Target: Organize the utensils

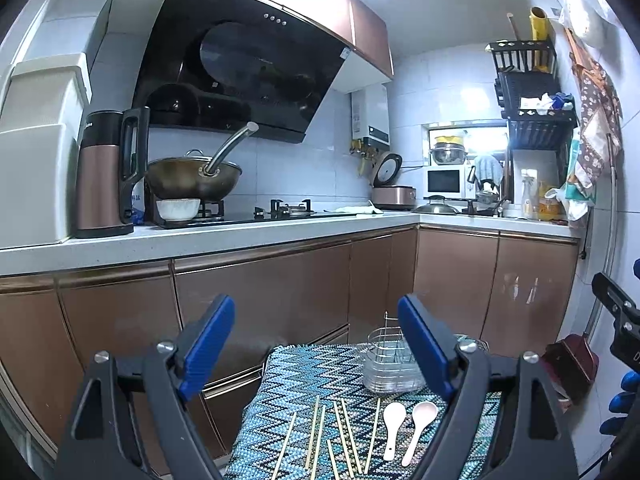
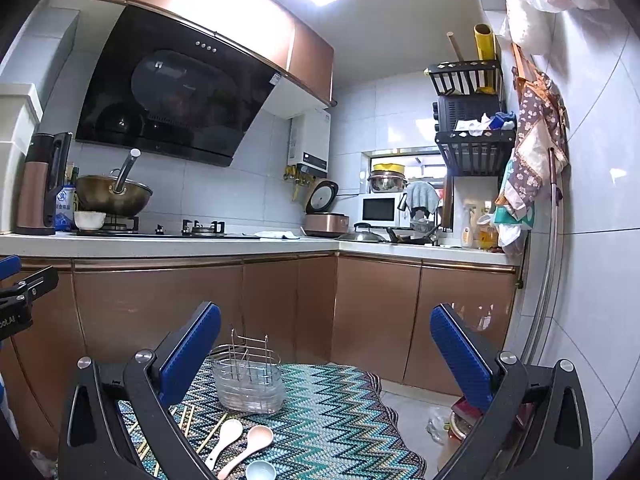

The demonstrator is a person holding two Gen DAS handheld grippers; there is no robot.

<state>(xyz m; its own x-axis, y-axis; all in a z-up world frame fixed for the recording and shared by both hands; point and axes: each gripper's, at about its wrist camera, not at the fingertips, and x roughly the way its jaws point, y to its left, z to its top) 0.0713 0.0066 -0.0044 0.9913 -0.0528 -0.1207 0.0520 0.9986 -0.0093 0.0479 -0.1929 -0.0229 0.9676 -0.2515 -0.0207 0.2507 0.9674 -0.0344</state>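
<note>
A clear utensil holder [image 1: 390,368] [image 2: 248,382] with a wire rack inside stands at the far end of a table under a zigzag cloth [image 1: 304,384] [image 2: 332,412]. Several wooden chopsticks [image 1: 340,436] [image 2: 188,428] lie side by side in front of it. A white spoon [image 1: 393,424] [image 2: 225,438] and a pinkish spoon [image 1: 420,426] [image 2: 252,446] lie beside them, and a pale blue spoon [image 2: 261,471] shows at the bottom edge. My left gripper [image 1: 316,348] and right gripper [image 2: 326,356] both hover open and hold nothing, above the table.
Brown cabinets [image 1: 260,292] and a white counter [image 1: 240,232] run behind the table, with a wok [image 1: 194,178], a kettle [image 1: 104,174] and a bowl [image 1: 178,208] on it. A tiled wall [image 2: 592,280] and floor clutter [image 2: 452,424] lie to the right.
</note>
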